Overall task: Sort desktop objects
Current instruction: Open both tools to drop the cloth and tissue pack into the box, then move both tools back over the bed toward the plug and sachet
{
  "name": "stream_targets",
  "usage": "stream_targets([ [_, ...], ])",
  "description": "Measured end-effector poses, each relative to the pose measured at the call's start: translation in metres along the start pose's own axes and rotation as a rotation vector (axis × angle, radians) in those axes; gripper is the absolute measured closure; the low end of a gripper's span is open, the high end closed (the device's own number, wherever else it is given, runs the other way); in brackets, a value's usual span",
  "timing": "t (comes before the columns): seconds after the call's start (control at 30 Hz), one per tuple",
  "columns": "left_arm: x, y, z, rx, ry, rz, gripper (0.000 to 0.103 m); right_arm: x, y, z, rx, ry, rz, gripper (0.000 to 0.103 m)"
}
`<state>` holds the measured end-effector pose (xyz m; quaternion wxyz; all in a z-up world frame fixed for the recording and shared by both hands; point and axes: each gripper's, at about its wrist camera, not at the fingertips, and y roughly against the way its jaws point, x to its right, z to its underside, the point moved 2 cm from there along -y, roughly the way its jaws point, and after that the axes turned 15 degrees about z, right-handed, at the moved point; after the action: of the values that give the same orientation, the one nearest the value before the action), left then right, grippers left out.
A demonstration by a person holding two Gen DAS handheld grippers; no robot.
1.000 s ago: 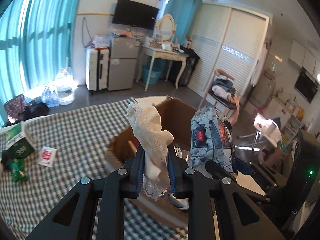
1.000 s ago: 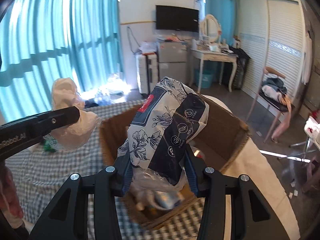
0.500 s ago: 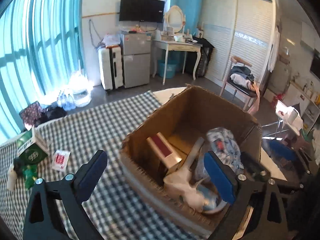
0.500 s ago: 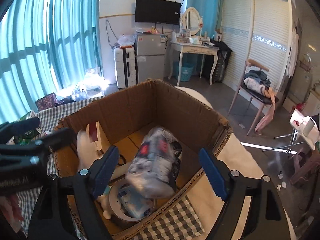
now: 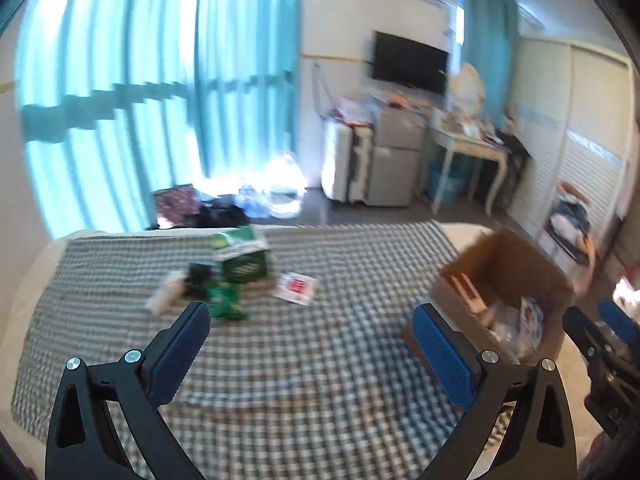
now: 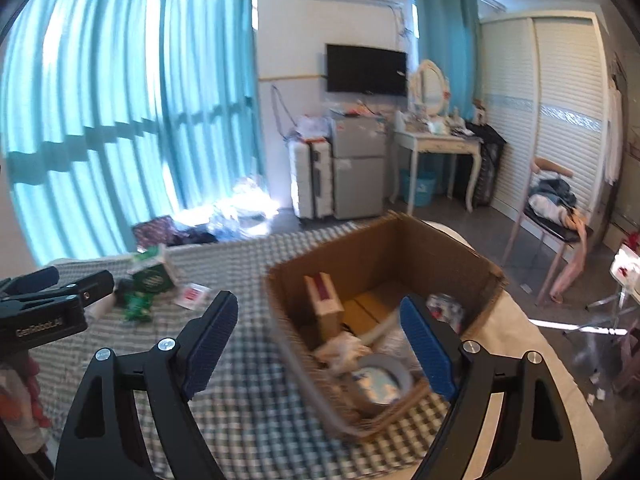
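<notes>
Both claws stand spread with nothing between the pads. The left claw (image 5: 310, 344) hangs over the checked cloth (image 5: 340, 384) on the worktop; its jaws have just been opening. The right claw (image 6: 316, 332) hangs at the near edge of the cardboard box (image 6: 436, 248), which holds a maroon-topped carton (image 6: 324, 300) and a tape roll (image 6: 380, 380). A green box (image 5: 242, 258), green packet (image 5: 226, 300) and red-and-white sachet (image 5: 295, 288) lie on the cloth, well apart from the cardboard box.

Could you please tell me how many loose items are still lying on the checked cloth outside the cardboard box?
About 5, clustered at the far left: green box, white packet, green wrapper, pale bottle, dark item. Blur may hide more.
</notes>
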<state>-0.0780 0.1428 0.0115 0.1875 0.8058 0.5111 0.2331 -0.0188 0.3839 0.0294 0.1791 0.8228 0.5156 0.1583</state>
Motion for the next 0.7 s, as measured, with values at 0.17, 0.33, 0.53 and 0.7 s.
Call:
stream_targets([
  [0.17, -0.044, 0.039, -0.001, 0.045, 0.055, -0.055, 0.000, -0.045, 0.031, -0.006, 0.060, 0.049, -0.091, 0.016],
  [0.33, -0.086, 0.052, 0.013, 0.032, 0.081, -0.091, 0.000, -0.087, 0.042, -0.002, 0.031, -0.006, -0.269, 0.013],
  [0.53, -0.140, 0.048, 0.041, 0.007, 0.127, -0.177, 0.000, -0.134, 0.053, 0.016, 0.070, 0.044, -0.331, 0.013],
  [0.7, -0.182, 0.032, 0.067, -0.021, 0.195, -0.195, 0.000, -0.163, 0.044, 0.038, 0.080, 0.103, -0.325, 0.013],
])
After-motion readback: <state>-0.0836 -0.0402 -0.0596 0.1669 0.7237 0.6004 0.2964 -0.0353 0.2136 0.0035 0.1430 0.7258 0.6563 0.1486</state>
